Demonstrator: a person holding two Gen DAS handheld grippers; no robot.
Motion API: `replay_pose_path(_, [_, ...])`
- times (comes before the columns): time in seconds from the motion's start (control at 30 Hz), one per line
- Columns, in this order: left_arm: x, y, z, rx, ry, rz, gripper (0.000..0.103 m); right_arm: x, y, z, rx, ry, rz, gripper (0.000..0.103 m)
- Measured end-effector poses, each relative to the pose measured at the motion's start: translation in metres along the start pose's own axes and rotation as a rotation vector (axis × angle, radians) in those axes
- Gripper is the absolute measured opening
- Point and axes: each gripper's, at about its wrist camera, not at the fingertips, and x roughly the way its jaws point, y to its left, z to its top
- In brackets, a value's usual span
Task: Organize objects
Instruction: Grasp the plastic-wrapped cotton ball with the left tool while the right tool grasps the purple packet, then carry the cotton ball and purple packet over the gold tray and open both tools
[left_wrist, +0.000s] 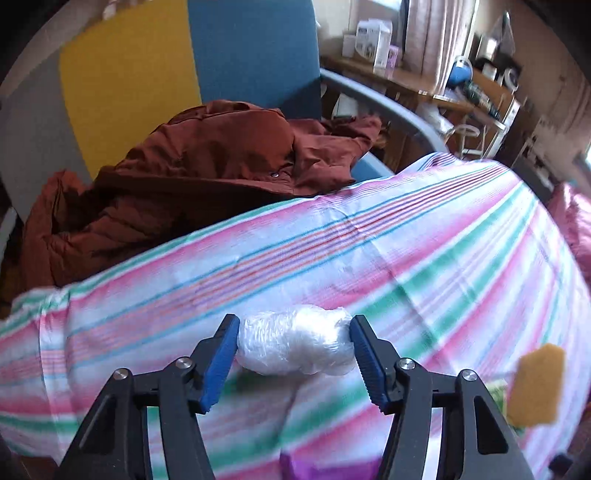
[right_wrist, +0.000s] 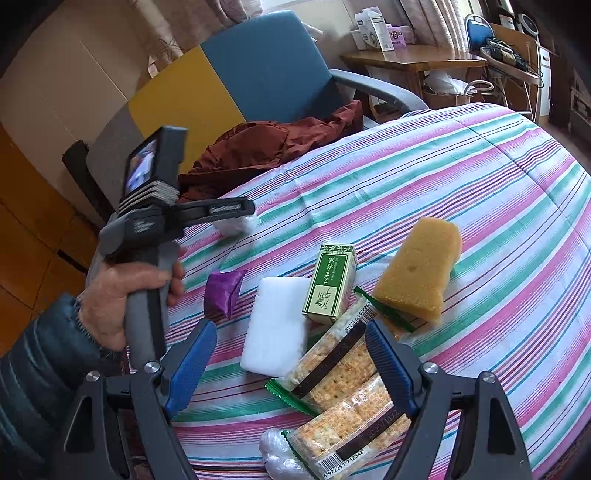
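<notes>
My left gripper is shut on a wad of clear plastic wrap, one blue pad pressing each end, low over the striped cloth. The right wrist view shows that gripper in a person's hand at the cloth's far left, the wad under its fingers. My right gripper hangs open above two cracker packs, gripping nothing. Beside them lie a white foam block, a green carton, a yellow sponge, a purple wrapper and another clear plastic ball.
A rust-coloured jacket is heaped on a blue and yellow chair just beyond the cloth's far edge. A wooden desk with boxes stands at the back right. The yellow sponge shows blurred at the left wrist view's right edge.
</notes>
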Motion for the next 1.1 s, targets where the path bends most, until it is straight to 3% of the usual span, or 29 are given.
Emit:
replay_pose_path(0.2, [-0.067, 0.031, -0.047, -0.108, -0.018, -0.032, 0.062, 0.002, 0.010, -0.002, -0.060, 0.001, -0.047, 0.084])
replay_pose_path(0.33, [-0.123, 0.049, -0.085, -0.126, -0.056, -0.035, 0.062, 0.011, 0.034, -0.009, -0.179, 0.036, -0.054, 0.084])
replay_pose_path(0.53, [-0.189, 0.064, -0.132, -0.135, -0.115, -0.058, 0.062, 0.034, 0.100, -0.012, -0.602, 0.049, -0.027, 0.084])
replay_pose_path(0.63, [-0.211, 0.073, -0.154, -0.152, -0.120, -0.077, 0.062, 0.065, 0.128, -0.007, -0.841, 0.072, -0.080, 0.083])
replay_pose_path(0.87, [-0.240, 0.104, -0.202, -0.259, -0.118, -0.111, 0.062, 0.145, 0.148, 0.010, -1.028, 0.253, -0.145, 0.082])
replay_pose_path(0.9, [-0.241, 0.108, -0.207, -0.275, -0.114, -0.110, 0.063, 0.154, 0.147, 0.010, -1.029, 0.289, -0.153, 0.073])
replay_pose_path(0.93, [-0.242, 0.113, -0.214, -0.292, -0.110, -0.110, 0.063, 0.159, 0.144, 0.010, -1.022, 0.316, -0.163, 0.053])
replay_pose_path(0.97, [-0.242, 0.117, -0.220, -0.306, -0.106, -0.107, 0.063, 0.162, 0.141, 0.009, -1.003, 0.335, -0.151, 0.043])
replay_pose_path(1.1, [-0.242, 0.132, -0.241, -0.361, -0.098, -0.089, 0.063, 0.152, 0.133, 0.006, -0.917, 0.327, -0.119, 0.036])
